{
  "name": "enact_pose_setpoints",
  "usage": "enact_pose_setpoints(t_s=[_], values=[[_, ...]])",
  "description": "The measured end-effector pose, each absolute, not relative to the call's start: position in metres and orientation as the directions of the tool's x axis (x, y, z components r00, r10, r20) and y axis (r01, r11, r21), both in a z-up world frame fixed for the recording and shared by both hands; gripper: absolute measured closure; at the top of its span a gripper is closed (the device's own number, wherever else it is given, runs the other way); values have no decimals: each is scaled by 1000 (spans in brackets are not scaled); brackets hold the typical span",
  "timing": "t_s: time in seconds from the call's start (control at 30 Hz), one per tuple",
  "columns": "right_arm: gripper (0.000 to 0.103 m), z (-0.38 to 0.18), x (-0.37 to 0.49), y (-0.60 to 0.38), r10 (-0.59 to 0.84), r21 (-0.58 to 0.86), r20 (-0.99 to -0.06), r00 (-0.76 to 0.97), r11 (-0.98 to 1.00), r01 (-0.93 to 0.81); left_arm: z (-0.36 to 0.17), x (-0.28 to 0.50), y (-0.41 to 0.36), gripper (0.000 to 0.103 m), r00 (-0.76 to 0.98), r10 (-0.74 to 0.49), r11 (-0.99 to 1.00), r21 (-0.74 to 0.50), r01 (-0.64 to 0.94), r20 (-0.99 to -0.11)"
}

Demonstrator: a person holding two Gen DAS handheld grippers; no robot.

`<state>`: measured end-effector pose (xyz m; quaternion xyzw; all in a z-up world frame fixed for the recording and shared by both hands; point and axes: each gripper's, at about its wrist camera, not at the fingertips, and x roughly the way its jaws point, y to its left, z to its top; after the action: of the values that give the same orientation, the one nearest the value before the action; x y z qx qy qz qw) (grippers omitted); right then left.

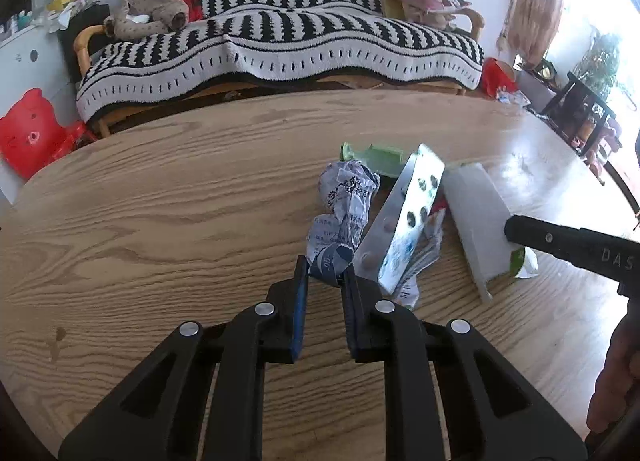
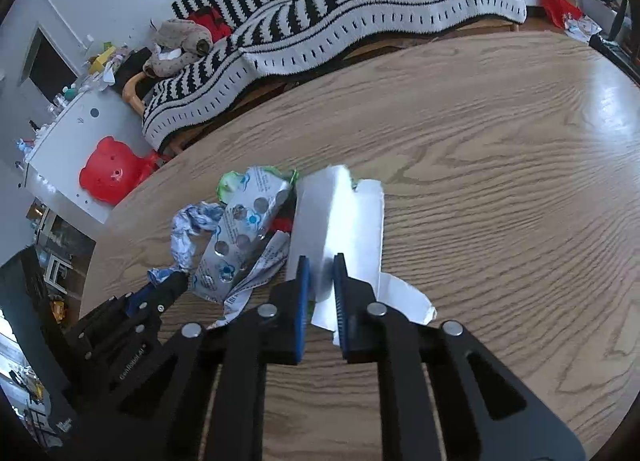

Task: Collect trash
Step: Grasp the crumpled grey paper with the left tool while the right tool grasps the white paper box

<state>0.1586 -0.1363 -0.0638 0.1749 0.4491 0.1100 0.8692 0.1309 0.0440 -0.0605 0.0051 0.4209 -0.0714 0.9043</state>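
Note:
A pile of trash lies on the wooden table (image 1: 160,197). My left gripper (image 1: 326,273) is shut on the near end of a crumpled printed paper (image 1: 346,201), which also shows in the right wrist view (image 2: 188,229). My right gripper (image 2: 320,273) is shut on the near end of a white carton (image 2: 336,221); the carton shows in the left wrist view (image 1: 474,213) with the right gripper's finger on it. Between them lies a silver blister pack (image 1: 404,221), seen too in the right wrist view (image 2: 240,237), over folded leaflets (image 1: 416,261) and a green wrapper (image 1: 380,157).
A sofa under a black-and-white striped blanket (image 1: 280,49) stands behind the table. A red bear-shaped stool (image 1: 30,131) is on the floor at the left. A red bag (image 1: 496,77) and shelves are at the right. The table's far edge (image 2: 440,41) curves.

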Motion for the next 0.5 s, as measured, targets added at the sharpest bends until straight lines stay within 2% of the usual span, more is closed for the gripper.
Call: enact_pose_setpoints(t_s=[0.23, 0.5], values=[[93, -44, 141, -147, 353, 402, -717, 601, 914, -59, -42, 123, 49, 88, 655, -114, 993, -67, 95, -747], [93, -39, 118, -169, 323, 360, -741, 589, 931, -57, -26, 108, 32, 88, 667, -147, 988, -82, 129, -730]])
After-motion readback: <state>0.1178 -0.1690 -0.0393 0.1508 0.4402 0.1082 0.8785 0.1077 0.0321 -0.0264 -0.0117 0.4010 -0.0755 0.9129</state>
